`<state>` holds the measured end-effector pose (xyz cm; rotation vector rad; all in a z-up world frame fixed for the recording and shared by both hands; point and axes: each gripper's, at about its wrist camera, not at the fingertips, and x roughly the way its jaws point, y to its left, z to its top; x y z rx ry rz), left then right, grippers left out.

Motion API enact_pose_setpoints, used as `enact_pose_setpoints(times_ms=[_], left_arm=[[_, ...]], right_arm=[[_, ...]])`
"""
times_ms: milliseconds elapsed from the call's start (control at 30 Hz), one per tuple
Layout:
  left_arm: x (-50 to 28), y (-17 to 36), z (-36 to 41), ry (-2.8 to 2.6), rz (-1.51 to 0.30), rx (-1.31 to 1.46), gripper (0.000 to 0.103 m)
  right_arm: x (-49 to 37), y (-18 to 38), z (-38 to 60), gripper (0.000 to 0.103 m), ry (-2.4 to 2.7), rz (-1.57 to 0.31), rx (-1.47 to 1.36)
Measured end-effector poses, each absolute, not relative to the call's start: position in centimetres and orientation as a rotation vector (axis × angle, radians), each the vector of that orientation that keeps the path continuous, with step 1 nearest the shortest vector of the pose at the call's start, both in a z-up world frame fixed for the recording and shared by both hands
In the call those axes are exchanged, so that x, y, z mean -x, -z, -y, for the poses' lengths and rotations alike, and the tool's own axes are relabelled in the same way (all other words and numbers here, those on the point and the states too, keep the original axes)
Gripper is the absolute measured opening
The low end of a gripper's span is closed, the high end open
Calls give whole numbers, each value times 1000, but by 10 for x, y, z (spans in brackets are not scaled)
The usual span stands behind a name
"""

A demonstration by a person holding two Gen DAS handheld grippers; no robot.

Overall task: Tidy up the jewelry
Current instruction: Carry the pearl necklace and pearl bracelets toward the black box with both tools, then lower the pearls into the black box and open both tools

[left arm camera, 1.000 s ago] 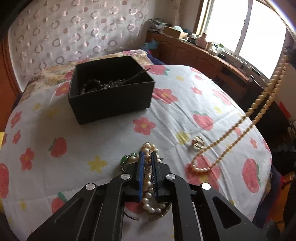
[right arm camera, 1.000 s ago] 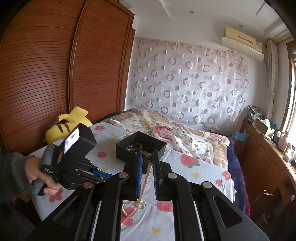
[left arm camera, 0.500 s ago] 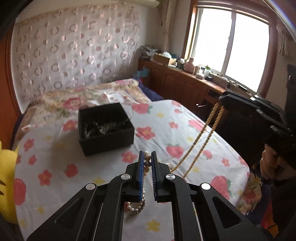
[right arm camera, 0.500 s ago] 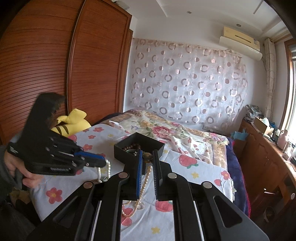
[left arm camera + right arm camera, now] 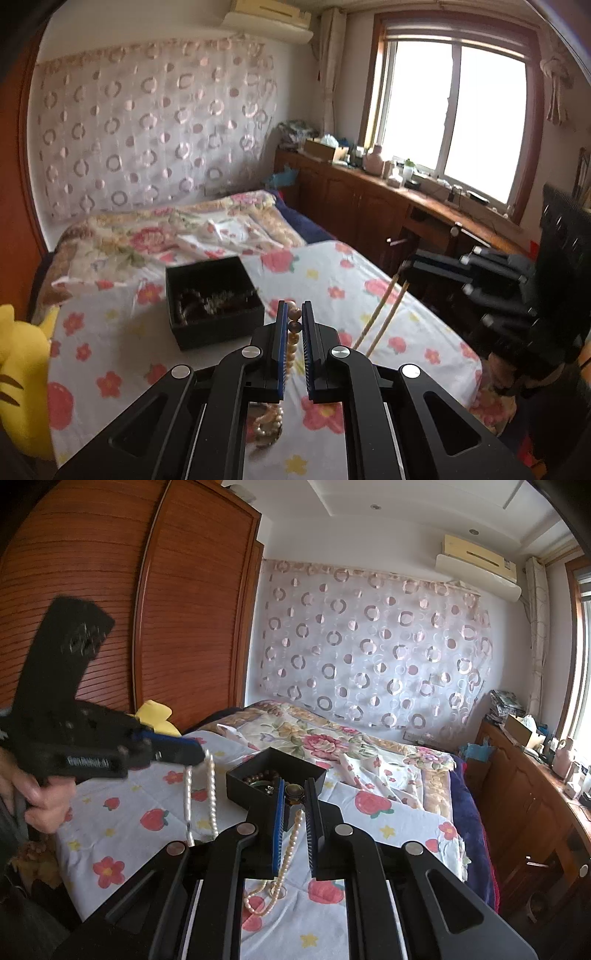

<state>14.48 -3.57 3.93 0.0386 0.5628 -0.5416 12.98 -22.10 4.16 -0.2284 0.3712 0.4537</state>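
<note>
A black open box [image 5: 214, 301] with dark beads and chains inside sits on the flowered bedspread; it also shows in the right wrist view [image 5: 275, 775]. My left gripper [image 5: 294, 317] is shut on a white pearl necklace [image 5: 269, 424], which hangs from it above the bed [image 5: 210, 794]. My right gripper [image 5: 294, 797] is shut on a cream bead necklace [image 5: 284, 860], whose loop hangs down to the bedspread; its strands show in the left wrist view [image 5: 380, 317]. Both grippers are raised, short of the box.
A yellow plush toy [image 5: 22, 380] lies at the bed's left edge. A folded floral quilt [image 5: 166, 229] lies behind the box. A wooden cabinet [image 5: 388, 206] with clutter runs under the window on the right. A wooden wardrobe [image 5: 129, 609] stands left.
My left gripper has lifted the pearl necklace off the bedspread and risen well above it. My right gripper has held its bead necklace nearly still.
</note>
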Motion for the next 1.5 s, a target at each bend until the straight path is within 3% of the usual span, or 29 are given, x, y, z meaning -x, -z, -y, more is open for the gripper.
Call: enact_pose_setpoints(times_ms=[600,1067,1267,1500], left_arm=[[-146,-102,23,496,-438,-28,6],[-215,-132,15,427,-416,-50,6],[-261,-124,7,403,-449,-35,7],[-316,-63,-7,389,-572,-6,7]], right_arm=[[-131,-73,214,12,-457,-305,235],[-198,-121,187,12,-501,-228,255],[-241,-130,173,12,-526,-220,261],[-294,-105,165,12,-542,-267,261]])
